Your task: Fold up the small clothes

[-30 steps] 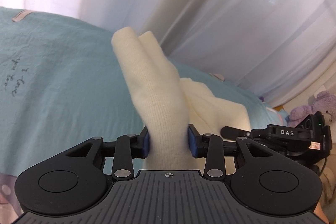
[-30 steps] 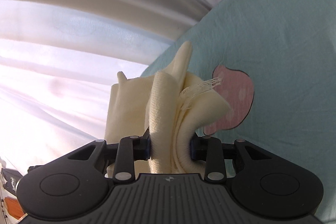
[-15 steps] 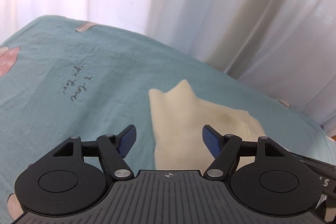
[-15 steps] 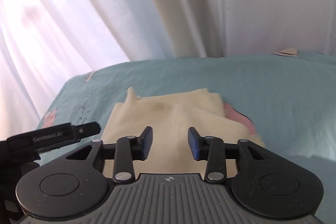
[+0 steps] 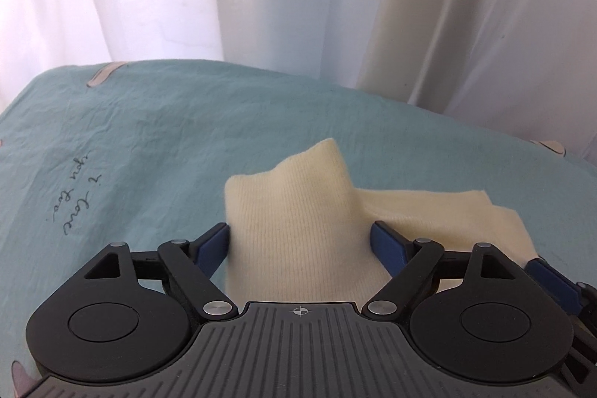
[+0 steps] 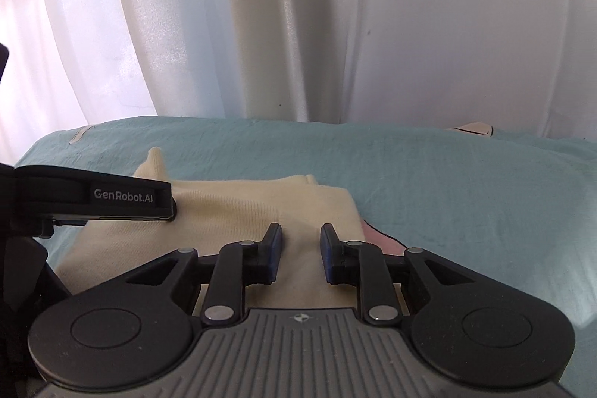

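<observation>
White curtains (image 5: pixel 298 6) hung behind a bed under a teal printed sheet (image 5: pixel 149 137), where the small cream knitted garment (image 5: pixel 298 230) lay folded in layers, one corner peaked up, probably set down to flatten the fold. The left gripper (image 5: pixel 300 241) was opening, its jaws wide either side of the cloth without pressing it. The right gripper (image 6: pixel 301 245) stood narrowly parted over the garment, holding nothing.
</observation>
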### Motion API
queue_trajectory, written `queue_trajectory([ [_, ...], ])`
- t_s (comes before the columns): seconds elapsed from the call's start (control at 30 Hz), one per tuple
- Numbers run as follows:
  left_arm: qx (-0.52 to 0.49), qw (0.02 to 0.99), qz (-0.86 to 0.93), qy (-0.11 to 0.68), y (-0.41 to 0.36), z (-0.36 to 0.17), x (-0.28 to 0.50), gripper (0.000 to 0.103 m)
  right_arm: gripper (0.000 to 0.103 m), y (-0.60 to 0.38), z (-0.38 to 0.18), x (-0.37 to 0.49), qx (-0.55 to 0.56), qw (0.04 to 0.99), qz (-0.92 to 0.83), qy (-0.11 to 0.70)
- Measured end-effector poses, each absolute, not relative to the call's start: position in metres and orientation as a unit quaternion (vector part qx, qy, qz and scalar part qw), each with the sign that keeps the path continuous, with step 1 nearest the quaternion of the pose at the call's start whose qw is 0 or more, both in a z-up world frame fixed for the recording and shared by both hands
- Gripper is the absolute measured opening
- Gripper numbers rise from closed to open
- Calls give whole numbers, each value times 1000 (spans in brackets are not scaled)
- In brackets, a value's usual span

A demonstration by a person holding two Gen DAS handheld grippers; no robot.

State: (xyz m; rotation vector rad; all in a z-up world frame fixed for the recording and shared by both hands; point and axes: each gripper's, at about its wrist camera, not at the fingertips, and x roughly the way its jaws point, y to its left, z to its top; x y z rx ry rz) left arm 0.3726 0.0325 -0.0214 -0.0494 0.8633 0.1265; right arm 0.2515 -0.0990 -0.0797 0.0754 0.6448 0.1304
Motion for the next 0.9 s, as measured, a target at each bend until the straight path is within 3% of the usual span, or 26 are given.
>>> queue_trajectory([
  [0.17,-31,905,69,418,33,-25,375,98,22,-101,-79,250,43,946,62,315],
  [0.3,-43,902,75,423,38,-22,368,98,28,-105,-78,246,51,946,71,311],
  [0.33,-36,902,73,424,38,-18,361,96,28,-107,-78,246,55,946,74,312],
  [0.43,-22,912,43,408,43,-2,317,75,28,-122,-71,222,78,940,77,324],
  [0.53,-27,922,31,386,54,15,256,82,36,-150,-61,176,121,932,100,328],
  [0.67,-16,918,47,392,65,17,180,82,50,-194,-66,114,195,896,123,380],
  [0.77,-47,903,36,425,68,11,140,82,50,-212,-80,92,255,855,163,422],
  [0.9,-52,897,19,438,51,-1,122,82,49,-212,-92,92,304,836,186,417],
])
